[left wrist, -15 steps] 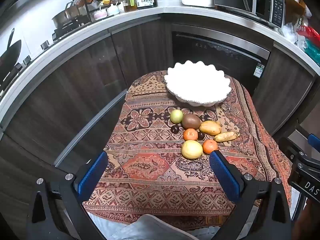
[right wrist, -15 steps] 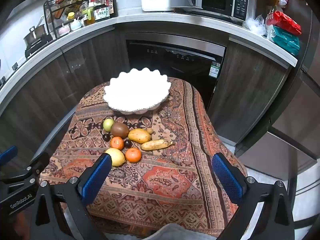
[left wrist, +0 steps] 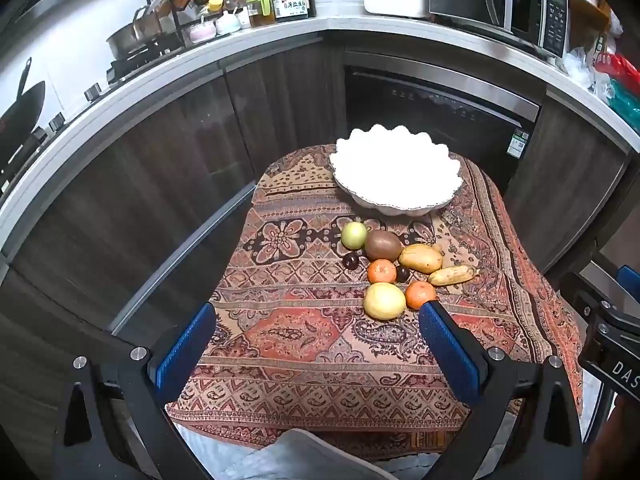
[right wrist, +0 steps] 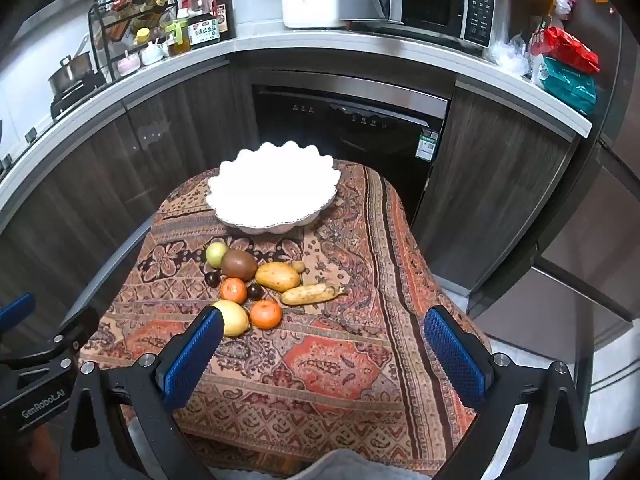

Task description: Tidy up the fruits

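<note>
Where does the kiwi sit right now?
In both wrist views the kiwi lies on the patterned cloth, at the far side of the fruit cluster just below the white bowl, between the green fruit and the mango.

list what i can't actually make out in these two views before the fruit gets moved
- Lemon: right wrist view, its near-left side is hidden behind the right gripper finger.
- Small tan fruit: mostly hidden behind the mango; too small to identify.
- White bowl: interior overexposed in both views, contents unreadable.
- Bottle label: too small to read.
</note>
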`<state>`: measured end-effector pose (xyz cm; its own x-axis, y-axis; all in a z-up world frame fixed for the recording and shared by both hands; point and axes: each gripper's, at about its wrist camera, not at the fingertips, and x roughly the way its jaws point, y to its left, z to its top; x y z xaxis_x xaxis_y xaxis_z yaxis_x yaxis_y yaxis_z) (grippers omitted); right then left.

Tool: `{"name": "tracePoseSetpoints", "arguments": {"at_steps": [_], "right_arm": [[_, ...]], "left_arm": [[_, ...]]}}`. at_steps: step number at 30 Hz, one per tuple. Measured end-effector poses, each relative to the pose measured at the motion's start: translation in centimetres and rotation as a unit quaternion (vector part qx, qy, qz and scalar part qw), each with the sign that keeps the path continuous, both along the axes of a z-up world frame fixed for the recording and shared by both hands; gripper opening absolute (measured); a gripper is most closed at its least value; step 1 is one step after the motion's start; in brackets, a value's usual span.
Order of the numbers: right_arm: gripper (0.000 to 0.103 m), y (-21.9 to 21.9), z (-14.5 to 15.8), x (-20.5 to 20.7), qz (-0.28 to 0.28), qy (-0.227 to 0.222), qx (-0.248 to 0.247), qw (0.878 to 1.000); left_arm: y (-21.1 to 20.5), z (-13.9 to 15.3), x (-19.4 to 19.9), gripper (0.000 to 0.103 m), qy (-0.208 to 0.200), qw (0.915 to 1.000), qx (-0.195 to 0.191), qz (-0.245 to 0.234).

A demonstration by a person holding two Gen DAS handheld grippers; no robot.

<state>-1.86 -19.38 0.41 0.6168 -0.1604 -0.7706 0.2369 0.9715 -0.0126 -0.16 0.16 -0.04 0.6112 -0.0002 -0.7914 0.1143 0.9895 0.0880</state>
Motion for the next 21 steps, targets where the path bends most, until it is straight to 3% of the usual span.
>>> {"name": "tracePoseSetpoints", "arguments": {"at_steps": [21], "right_arm": [[0.101,0.0,0.6,-0.4,0.0,-0.008,-0.003,1.0]], "left_arm": [[-0.2,1.1,-0.3,0.103,-0.004,1.0,0.0,0.0]]}}
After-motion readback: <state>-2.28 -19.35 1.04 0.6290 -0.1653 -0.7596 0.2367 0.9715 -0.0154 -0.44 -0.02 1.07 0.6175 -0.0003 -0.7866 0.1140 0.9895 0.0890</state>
